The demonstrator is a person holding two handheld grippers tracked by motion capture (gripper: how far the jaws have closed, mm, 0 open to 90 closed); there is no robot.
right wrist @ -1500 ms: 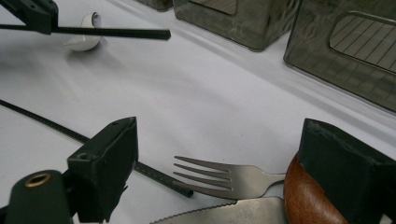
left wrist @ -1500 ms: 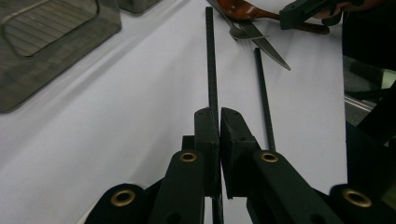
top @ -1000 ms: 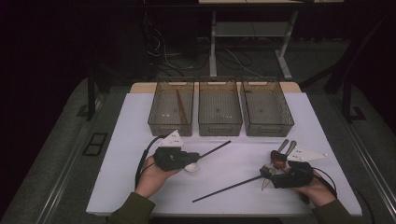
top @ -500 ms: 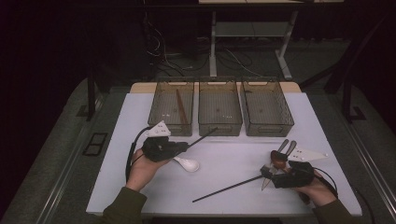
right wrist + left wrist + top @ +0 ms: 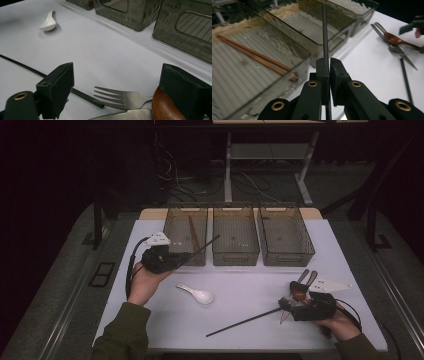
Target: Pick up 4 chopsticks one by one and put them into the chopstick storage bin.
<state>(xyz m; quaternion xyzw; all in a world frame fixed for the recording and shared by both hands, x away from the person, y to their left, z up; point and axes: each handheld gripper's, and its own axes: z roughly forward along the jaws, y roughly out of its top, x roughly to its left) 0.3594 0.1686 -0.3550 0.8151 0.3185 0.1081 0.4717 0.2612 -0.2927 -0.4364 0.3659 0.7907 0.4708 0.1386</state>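
Note:
My left gripper (image 5: 183, 255) is shut on a black chopstick (image 5: 205, 244), held above the table with its tip over the front of the left bin (image 5: 175, 227). In the left gripper view the jaws (image 5: 329, 65) pinch that black chopstick (image 5: 325, 37), and a pair of brown chopsticks (image 5: 254, 57) lies inside the bin. My right gripper (image 5: 287, 308) rests at the front right, open. Its jaws (image 5: 120, 76) stand wide around a fork (image 5: 117, 98), a knife blade (image 5: 125, 116) and a wooden spoon (image 5: 165, 107). A second black chopstick (image 5: 243, 322) lies on the white mat.
Three smoky clear bins stand in a row at the back: the left one, a middle bin (image 5: 236, 252) and a right bin (image 5: 286, 255). A white ceramic spoon (image 5: 198, 294) lies between the two hands. The white mat (image 5: 250, 280) ends near the table's front edge.
My left gripper has lifted and carried the black chopstick away from me toward the left bin, leaving the white spoon in the open. The right gripper has stayed put.

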